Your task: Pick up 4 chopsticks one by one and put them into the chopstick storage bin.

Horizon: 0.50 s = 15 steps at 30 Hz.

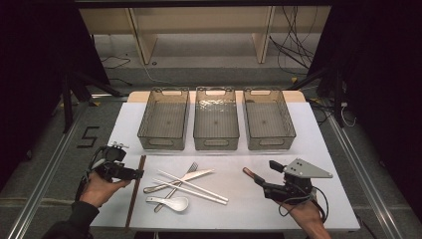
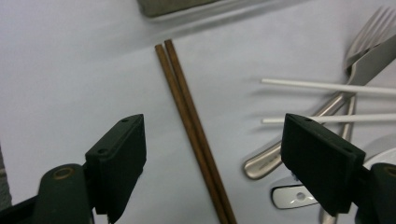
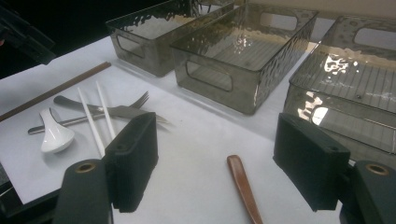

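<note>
**Left gripper over the brown chopsticks, jaws apart**

The pair of brown chopsticks [image 2: 194,128] lay side by side near the left edge of the white table [image 1: 318,149], running from in front of the left bin towards the person's side. In the left gripper view they passed straight up between the two black jaws, which stood wide apart and touched neither stick. The left gripper [image 1: 137,174] sat just beside the chopsticks in the high view, held in the person's left hand [image 1: 99,189].

To the right of the sticks lay a small heap of cutlery: two white chopsticks [image 1: 194,186] crossing a metal fork [image 1: 185,174] and a table knife [image 1: 191,177], with a white ceramic spoon [image 1: 171,202] nearest the person.

Farther right, the right gripper [image 1: 261,181] rested low over the table, its jaws likewise open, with a brown spoon handle [image 3: 243,186] lying on the table between them, unclamped.

Three smoky plastic bins [image 1: 216,119] stood in a row at the back.
</note>
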### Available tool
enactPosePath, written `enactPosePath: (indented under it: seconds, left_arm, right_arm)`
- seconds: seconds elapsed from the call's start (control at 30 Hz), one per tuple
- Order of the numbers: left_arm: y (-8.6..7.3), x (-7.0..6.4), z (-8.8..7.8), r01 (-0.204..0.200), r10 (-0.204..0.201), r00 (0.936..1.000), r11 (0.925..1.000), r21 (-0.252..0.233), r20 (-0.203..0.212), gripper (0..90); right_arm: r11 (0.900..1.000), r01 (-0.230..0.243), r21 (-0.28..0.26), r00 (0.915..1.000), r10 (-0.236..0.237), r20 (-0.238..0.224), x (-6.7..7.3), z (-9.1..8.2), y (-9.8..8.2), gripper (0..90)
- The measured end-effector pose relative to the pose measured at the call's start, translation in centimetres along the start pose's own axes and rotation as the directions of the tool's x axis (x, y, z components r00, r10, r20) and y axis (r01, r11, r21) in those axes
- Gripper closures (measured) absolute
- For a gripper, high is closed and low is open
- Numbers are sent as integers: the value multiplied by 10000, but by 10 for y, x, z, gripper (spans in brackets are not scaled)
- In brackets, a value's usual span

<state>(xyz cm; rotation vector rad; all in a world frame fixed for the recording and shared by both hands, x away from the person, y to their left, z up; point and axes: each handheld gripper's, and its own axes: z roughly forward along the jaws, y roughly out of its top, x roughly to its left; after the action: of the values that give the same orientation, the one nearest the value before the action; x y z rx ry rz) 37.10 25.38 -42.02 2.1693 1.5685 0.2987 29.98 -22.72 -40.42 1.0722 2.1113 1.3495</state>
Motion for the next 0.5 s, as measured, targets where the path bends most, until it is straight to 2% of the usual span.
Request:
enactPosePath:
  seconds: [0.1,0.13,0.2,0.27,0.4,0.5]
  left_arm:
    - [0,4,3,116,-116,9999,9997,227,-5,251]
    - [-1,4,6,39,-37,10000,9988,495,-30,266]
    - [-2,4,8,18,-16,10000,9981,609,-27,285]
    - [-3,4,11,-78,83,10000,9963,853,-53,291]
    - [-5,5,18,-93,113,9998,9919,1266,-156,371]
    - [-6,6,22,-127,130,9999,9882,1526,-5,407]
  right_arm:
    - [10000,32,45,10000,-31,-38,1,1,0,313]
    - [10000,53,65,10000,-52,-83,1,1,0,313]
    - [9999,88,100,9999,-87,-107,1,2,0,313]
    - [9999,91,93,9999,-90,-107,2,2,0,313]
    - [9999,102,102,9998,-101,-154,2,2,0,314]
    - [9999,125,111,9998,-123,-169,2,2,0,315]
